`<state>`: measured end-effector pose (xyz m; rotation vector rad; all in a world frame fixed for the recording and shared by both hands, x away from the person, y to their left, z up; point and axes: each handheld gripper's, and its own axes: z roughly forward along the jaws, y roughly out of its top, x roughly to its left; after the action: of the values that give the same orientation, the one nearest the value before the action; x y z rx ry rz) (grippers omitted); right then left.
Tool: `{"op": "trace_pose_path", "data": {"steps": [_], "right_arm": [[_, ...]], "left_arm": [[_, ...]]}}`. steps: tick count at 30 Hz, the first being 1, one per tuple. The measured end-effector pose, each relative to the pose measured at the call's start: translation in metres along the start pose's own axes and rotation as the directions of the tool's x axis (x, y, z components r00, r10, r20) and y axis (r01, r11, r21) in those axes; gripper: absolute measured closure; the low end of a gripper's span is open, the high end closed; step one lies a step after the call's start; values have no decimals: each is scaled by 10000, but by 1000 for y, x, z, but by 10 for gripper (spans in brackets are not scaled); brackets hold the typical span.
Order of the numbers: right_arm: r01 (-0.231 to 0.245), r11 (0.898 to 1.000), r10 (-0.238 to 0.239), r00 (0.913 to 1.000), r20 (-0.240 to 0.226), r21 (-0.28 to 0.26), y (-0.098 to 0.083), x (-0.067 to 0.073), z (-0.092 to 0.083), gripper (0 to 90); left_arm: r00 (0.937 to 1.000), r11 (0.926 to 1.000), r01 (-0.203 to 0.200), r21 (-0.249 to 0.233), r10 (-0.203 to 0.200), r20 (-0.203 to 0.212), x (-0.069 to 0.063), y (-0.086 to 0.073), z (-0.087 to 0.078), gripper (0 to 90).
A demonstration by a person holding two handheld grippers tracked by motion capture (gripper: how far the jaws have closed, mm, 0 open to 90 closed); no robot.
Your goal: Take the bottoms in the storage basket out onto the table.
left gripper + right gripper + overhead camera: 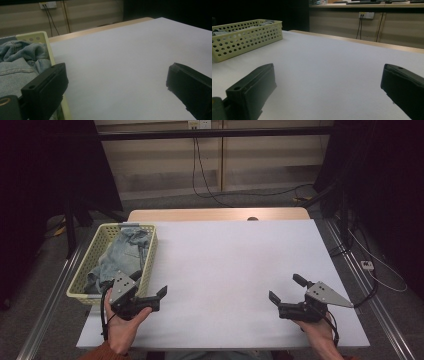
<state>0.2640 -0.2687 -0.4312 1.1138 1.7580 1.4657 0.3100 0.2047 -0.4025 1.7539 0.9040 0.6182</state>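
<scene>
A pale yellow perforated basket (151, 251) stands at the table's left edge with crumpled blue denim clothing (122, 251) inside. My left gripper (149, 283) hovers beside the basket's near right corner, jaws wide apart with nothing between them. In the left gripper view the left gripper (117, 85) frames bare white table, with the basket rim (49, 47) and denim (17, 62) to its left. My right gripper (286, 288) is at the near right of the table, open and empty. The right gripper view shows the right gripper (327, 85) aimed across the table toward the basket (244, 37).
A white sheet (235, 260) covers the table, and a strip of wood (215, 214) shows at its far edge. Cables (205, 190) run over the floor behind, up to a wall socket (199, 124). Dark stands flank both sides.
</scene>
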Motion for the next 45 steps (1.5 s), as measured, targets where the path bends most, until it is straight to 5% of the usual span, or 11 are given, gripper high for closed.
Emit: {"op": "trace_pose_path", "data": {"steps": [29, 45], "right_arm": [[-154, 9999, 155, 9996, -252, 38, 0, -1, 1, 0], [-229, 9997, 234, 9991, -357, 124, 0, -2, 1, 0]], "left_arm": [[9994, 9997, -14, 233, 6, 346, 7, 7, 0, 36], [9999, 9995, 28, 321, -33, 157, 20, 20, -5, 43]]}}
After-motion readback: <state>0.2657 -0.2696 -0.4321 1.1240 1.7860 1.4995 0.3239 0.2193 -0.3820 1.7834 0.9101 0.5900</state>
